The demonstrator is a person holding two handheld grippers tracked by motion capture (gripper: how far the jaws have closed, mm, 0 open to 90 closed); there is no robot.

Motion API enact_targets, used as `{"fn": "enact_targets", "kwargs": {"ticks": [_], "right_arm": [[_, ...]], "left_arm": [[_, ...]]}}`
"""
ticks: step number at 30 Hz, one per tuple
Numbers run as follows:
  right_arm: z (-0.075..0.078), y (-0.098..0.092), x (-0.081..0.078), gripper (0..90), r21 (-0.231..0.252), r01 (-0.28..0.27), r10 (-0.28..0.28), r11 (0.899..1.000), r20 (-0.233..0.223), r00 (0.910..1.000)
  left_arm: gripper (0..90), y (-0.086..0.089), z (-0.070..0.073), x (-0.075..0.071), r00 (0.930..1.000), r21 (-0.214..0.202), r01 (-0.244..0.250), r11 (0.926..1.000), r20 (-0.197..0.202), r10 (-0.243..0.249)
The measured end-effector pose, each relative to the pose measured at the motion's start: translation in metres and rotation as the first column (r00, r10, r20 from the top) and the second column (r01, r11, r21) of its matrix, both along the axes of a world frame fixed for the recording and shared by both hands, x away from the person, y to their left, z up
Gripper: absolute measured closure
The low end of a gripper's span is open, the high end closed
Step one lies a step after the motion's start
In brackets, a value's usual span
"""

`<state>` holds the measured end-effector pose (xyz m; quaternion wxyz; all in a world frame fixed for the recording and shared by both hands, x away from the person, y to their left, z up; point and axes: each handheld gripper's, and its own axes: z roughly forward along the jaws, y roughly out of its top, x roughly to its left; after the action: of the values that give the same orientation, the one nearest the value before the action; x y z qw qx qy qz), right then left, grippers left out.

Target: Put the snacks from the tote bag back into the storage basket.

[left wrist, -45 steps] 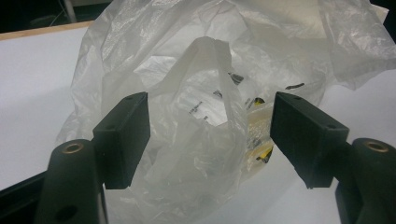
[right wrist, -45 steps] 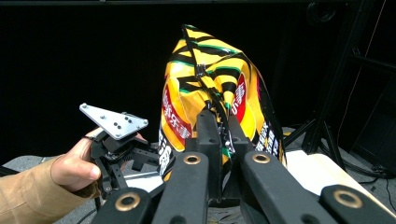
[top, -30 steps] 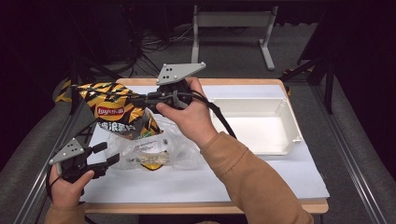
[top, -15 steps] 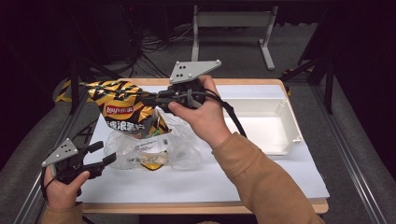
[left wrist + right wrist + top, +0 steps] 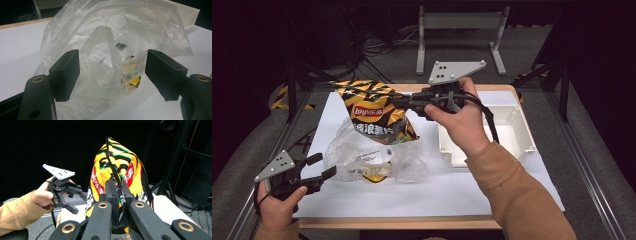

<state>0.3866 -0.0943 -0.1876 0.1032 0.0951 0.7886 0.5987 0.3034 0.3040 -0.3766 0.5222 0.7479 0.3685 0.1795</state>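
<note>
The right gripper (image 5: 399, 101) is clamping the edge of a Lay's crisp bag (image 5: 374, 112), holding it aloft over the white table sheet (image 5: 452, 190), left of the white tray (image 5: 517, 132). The left gripper (image 5: 324, 167), jaws standing wide, is facing the crumpled clear plastic bag (image 5: 362, 155) at the near left, gripping nothing.

A lab: dark-draped rig frame (image 5: 460, 22), floor cables (image 5: 382, 47).

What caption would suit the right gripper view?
Right gripper shut on a chip bag, held up, the open left gripper beyond.
</note>
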Motion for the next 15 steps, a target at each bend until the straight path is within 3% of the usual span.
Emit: {"fn": "enact_targets", "kwargs": {"ticks": [15], "right_arm": [[0.001,-0.051,-0.002,89.9,-0.009,0.064,-0.064,0.998,-0.002,0.9979]], "left_arm": [[27.8,-0.017,0.005,-0.004,0.9988,0.019,0.049,0.9986,-0.001,-0.049]]}}
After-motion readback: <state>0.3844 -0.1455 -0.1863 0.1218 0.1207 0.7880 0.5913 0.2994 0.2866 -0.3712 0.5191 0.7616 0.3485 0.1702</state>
